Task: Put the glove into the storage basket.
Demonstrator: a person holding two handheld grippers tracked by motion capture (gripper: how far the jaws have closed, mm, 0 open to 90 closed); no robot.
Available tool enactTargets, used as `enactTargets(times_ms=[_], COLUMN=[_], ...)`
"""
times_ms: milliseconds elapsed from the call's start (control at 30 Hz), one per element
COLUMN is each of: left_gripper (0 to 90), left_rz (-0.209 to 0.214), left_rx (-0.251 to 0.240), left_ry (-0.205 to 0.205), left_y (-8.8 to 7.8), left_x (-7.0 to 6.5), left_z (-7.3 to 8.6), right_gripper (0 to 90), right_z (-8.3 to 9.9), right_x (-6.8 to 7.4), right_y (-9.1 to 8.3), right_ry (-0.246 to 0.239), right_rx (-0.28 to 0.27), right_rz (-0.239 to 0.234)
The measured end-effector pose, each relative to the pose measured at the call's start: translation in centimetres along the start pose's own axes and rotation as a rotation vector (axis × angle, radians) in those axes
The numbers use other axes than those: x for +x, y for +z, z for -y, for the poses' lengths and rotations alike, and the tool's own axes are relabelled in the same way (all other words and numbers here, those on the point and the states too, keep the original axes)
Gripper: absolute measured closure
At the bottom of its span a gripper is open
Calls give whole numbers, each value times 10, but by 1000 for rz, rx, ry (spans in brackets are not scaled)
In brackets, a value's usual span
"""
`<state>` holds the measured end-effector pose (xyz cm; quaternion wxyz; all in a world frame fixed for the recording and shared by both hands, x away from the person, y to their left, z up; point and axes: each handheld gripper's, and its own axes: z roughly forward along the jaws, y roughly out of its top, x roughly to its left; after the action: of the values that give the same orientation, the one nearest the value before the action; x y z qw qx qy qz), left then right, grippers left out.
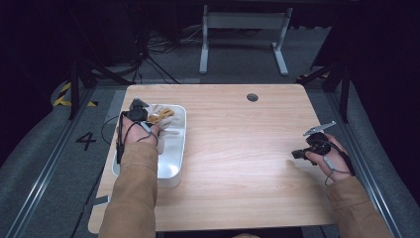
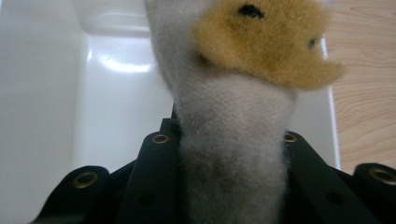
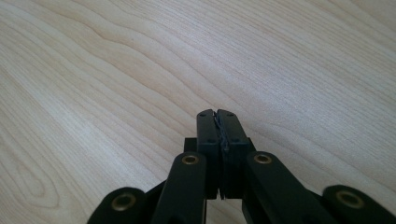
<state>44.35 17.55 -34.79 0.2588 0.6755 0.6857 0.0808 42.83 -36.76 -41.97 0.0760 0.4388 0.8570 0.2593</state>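
A plush toy [image 1: 159, 116] in pale grey with a yellow-orange patch hangs over the white tray [image 1: 174, 153] at the table's left. My left gripper [image 1: 144, 119] is shut on it. In the left gripper view the grey plush toy [image 2: 233, 140] is pinched between the black jaws, with its yellow part and a black eye above, and the tray's white floor [image 2: 116, 116] behind. My right gripper [image 1: 298, 154] rests low over the table [image 1: 237, 148] at the right. Its fingertips [image 3: 217, 122] are pressed together with nothing between them.
The tray is a long white tub near the table's left edge. A round cable hole [image 1: 252, 97] sits at the table's far side. Beyond the table are a desk's white legs [image 1: 204, 44] and cables on the grey floor.
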Motion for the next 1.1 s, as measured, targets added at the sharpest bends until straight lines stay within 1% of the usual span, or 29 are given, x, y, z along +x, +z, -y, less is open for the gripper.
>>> enactTargets(times_ms=[133,167,200,233,333,700,800,867,967,1100], left_gripper=[729,729,729,728,727,726,725,725,722,721], left_rz=[-6,-8,-8,-9,-12,-8,-7,-9,0,-5], left_rx=[13,17,17,25,29,42,45,53,63,73], left_ry=[0,2,2,-1,1,-21,-22,-30,-38,-47], left_y=[6,10,10,14,18,32,34,38,43,48], left_x=[2,4,4,6,8,15,17,18,21,23], left_z=[2,4,4,6,7,13,14,16,18,20], right_gripper=[890,888,888,889,887,887,887,887,883,879], right_z=[0,0,0,0,0,1,1,1,1,1], right_x=[0,0,0,0,0,-1,-1,-1,-1,-1], right_y=[1,1,1,1,1,3,3,3,4,5], right_ry=[4,2,2,3,3,2,1,1,6,5], right_rx=[4,7,7,6,6,13,13,13,13,15], right_rz=[0,0,0,0,0,-1,0,-1,2,-1])
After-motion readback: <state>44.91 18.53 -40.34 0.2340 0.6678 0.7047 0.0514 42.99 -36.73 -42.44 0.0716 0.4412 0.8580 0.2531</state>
